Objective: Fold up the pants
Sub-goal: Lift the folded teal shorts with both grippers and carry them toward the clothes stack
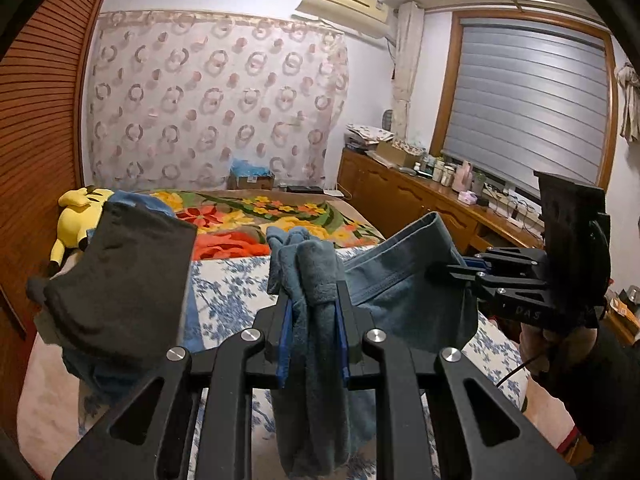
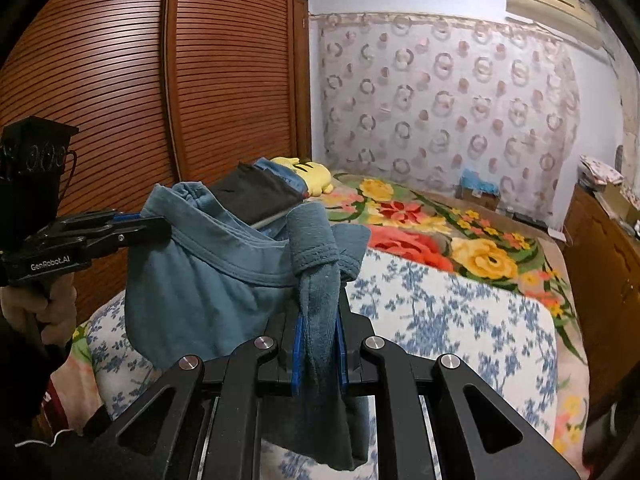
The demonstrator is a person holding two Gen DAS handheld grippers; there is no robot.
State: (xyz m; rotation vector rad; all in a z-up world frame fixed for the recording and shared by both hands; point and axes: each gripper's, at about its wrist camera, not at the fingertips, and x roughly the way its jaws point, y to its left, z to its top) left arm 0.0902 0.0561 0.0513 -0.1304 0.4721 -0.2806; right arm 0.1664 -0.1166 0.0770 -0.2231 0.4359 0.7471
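We are holding the blue pants (image 1: 400,304) in the air above the bed (image 1: 224,288), each tool clamping a bunched part of the cloth. The left tool (image 1: 312,320) is pinching a thick gather of fleecy fabric between its blue pads; the right tool (image 2: 318,344) is gripping a similar gather, and a seamed edge is spanning between the two. We are judging the task to be at an early stage: the garment is hanging crumpled, no flat fold is showing, and it is not yet lying spread on the blue floral quilt (image 2: 440,312). Laying it out, aligning the legs and folding them over are what we are judging to be left.
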